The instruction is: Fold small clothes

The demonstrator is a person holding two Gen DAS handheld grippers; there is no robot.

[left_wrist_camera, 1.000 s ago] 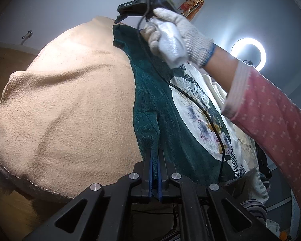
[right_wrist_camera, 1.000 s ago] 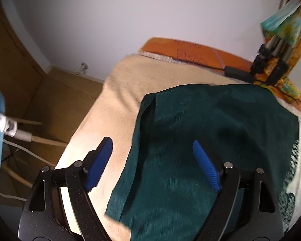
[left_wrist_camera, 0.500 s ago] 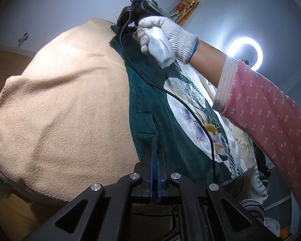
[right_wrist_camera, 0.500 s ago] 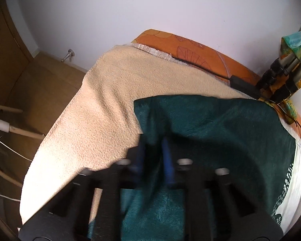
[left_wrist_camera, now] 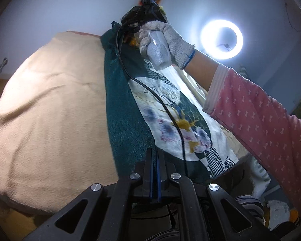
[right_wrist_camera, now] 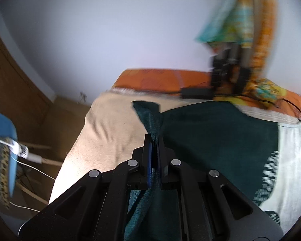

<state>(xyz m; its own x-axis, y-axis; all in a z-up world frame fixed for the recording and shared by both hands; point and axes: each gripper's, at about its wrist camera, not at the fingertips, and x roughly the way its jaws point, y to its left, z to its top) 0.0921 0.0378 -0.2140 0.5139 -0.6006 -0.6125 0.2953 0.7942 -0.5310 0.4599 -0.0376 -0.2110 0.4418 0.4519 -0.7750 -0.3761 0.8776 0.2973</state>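
At the far left of the left wrist view, a beige blanket (left_wrist_camera: 50, 110) is seen spread over the bed. Along its right edge lies the green cloth (left_wrist_camera: 126, 120), with a white printed panel (left_wrist_camera: 170, 116) further right. The near edge of the cloth is pinched in the left hand-held gripper (left_wrist_camera: 154, 160), whose jaws are closed on a thin fold. At the far end of the cloth, the right hand-held gripper (left_wrist_camera: 142, 18) is carried by a gloved hand (left_wrist_camera: 166, 40), and its cable (left_wrist_camera: 150, 88) is draped across the print. A ring light (left_wrist_camera: 221, 38) is lit at the right.

In the right wrist view, the blanket (right_wrist_camera: 114, 124) is again at the left, with an orange mattress edge (right_wrist_camera: 160, 78) behind it. The far corner of the cloth (right_wrist_camera: 210, 136) is gripped in the closed right hand-held gripper (right_wrist_camera: 153, 146), and a peak of fabric is raised above the jaws.

The edge appears to be lifted for a fold. Only a narrow bite of fabric is held at each end, so a slip could be caused by uneven pulling. The cable could be trapped inside the fold, and the blanket could be dragged along if it is caught beneath the cloth.
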